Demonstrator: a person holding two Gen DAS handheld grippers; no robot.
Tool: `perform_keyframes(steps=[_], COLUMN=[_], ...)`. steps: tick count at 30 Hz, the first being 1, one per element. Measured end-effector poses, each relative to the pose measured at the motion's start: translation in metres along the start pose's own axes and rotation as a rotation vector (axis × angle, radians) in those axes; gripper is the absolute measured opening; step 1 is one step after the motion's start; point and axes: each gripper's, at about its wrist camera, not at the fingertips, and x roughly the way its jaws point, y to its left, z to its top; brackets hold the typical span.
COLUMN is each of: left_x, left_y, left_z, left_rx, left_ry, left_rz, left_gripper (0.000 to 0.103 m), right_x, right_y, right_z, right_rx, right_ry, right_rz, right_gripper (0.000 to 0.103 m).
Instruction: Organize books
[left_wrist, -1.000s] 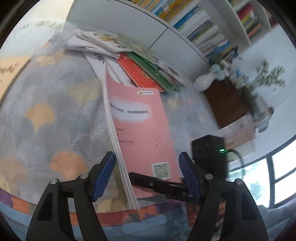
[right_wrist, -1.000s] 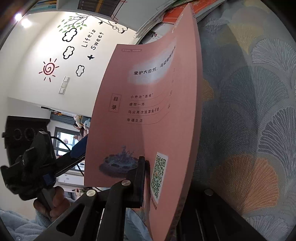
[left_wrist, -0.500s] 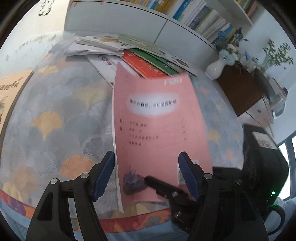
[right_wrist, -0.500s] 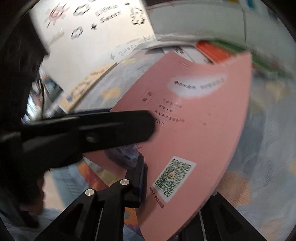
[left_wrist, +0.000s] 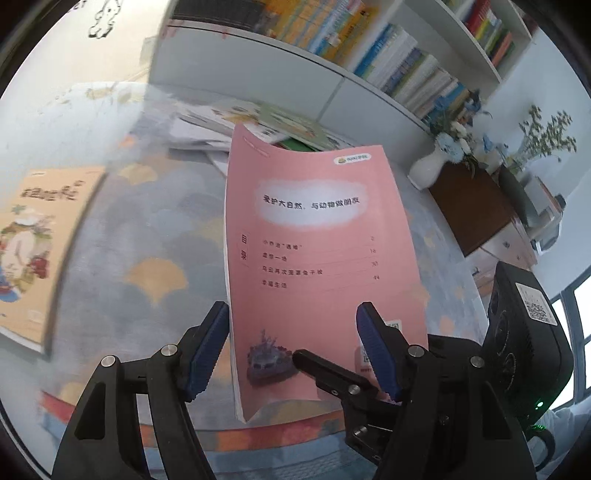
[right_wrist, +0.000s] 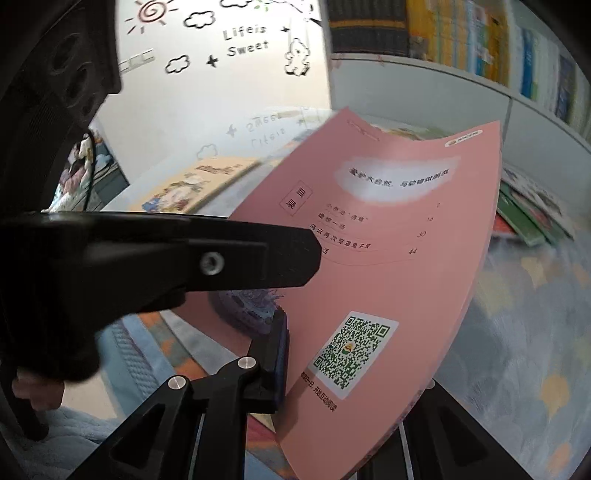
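Your right tongs (right_wrist: 343, 380) are clamped narrow on the lower edge of the pink book (left_wrist: 317, 258), one finger (right_wrist: 275, 354) pressed on the back cover beside the QR code, the other hidden under the pages. The grip has just been easing very slightly, yet the pads are on the book and it hangs clear of the counter (left_wrist: 147, 229), cover bowed and tilted up away from you.

Your left tongs (left_wrist: 291, 347) stand about half open, holding nothing. Their blue pads (left_wrist: 210, 343) sit either side of the book's lower end, the left pad just beside the spine edge; I cannot tell whether it touches. In that view the right tongs reach in from the lower right, crossing under the right pad.

Beyond the book's far edge, ahead of both tongs, lies the loose pile of books (left_wrist: 258, 125) on the patterned cloth, green and red covers showing to the right in the right wrist view. Well to the left of your left tongs lies a flat orange picture book (left_wrist: 37, 251). Behind the pile runs the white bookshelf (left_wrist: 406, 74), packed with upright volumes.
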Motion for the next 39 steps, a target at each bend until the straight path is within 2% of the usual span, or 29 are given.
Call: perform_keyframes(steps=[6,15,18,22,25,28,34,39], left_x=[-0.033,-0.082,-0.089,-0.087,-0.071,-0.054,-0.043,-0.045], left_y=[0.044,0.155,0.192,0.232,0.25,0.26,0.273,0.287], left_z=[0.01,0.034,0.042,0.046,0.045,0.043,0.047,0.043], left_rx=[0.023,0.068,0.046,0.022,0.016,0.021,-0.02,-0.025], left_ry=[-0.02,-0.015,0.003,0.053,0.123,0.192,0.222,0.237], left_rz=[0.026,0.027,0.035,0.05,0.052,0.053,-0.012,-0.006], left_gripper=[0.067,0.067,0.067,0.067,0.067,0.067,0.067,0.067], right_x=[0.014,0.069,0.094,0.123,0.145,0.16,0.167,0.18], right_y=[0.042,0.135,0.165,0.191,0.202,0.195,0.182,0.191], right_z=[0.03,0.083,0.1,0.114,0.12,0.118,0.122,0.125], right_rx=[-0.014,0.029,0.041,0.047,0.032,0.06,0.125,0.136], right_ry=[-0.017,-0.059,-0.063,-0.021,0.007,0.044,0.067,0.075], right_rz=[-0.004,-0.027,-0.024,-0.003,-0.042,-0.058,-0.083,-0.094], right_gripper=[0.014,0.014,0.014,0.016,0.02,0.021,0.022,0.022])
